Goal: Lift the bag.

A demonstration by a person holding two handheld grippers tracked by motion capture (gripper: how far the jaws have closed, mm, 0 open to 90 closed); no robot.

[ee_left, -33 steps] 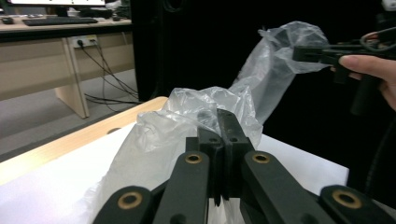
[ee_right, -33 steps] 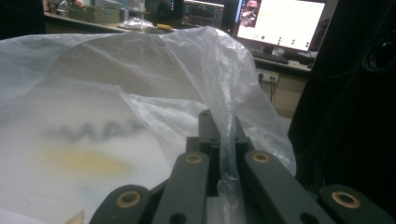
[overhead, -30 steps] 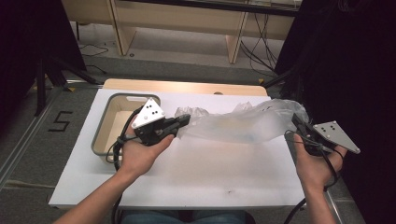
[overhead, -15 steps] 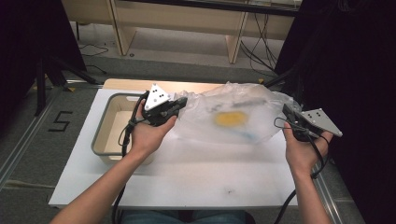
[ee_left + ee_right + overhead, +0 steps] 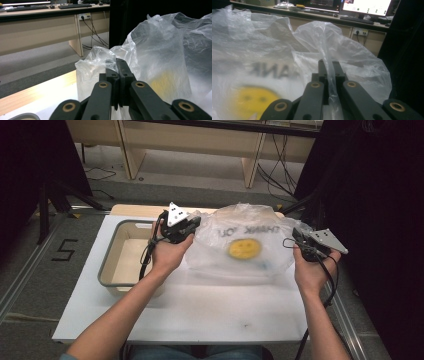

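My left gripper (image 5: 117, 75) and right gripper (image 5: 329, 75) each pinch an edge of a thin, limp, slippery plastic bag (image 5: 245, 247).

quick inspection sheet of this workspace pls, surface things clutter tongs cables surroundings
surface: white table, a small dark smudge near its front edge
job's things: clear plastic bag with a yellow smiley face and THANK YOU print, spread above the table between both tongs; grey tub at the table's left, looks empty
clutter: nothing seen
grippers: left tongs shut on the bag's left edge; right tongs shut on a strip of its right edge
cables: black cable trails from the left tongs, another from the right; loose wires on the floor
surroundings: wooden desks beyond, black curtains either side
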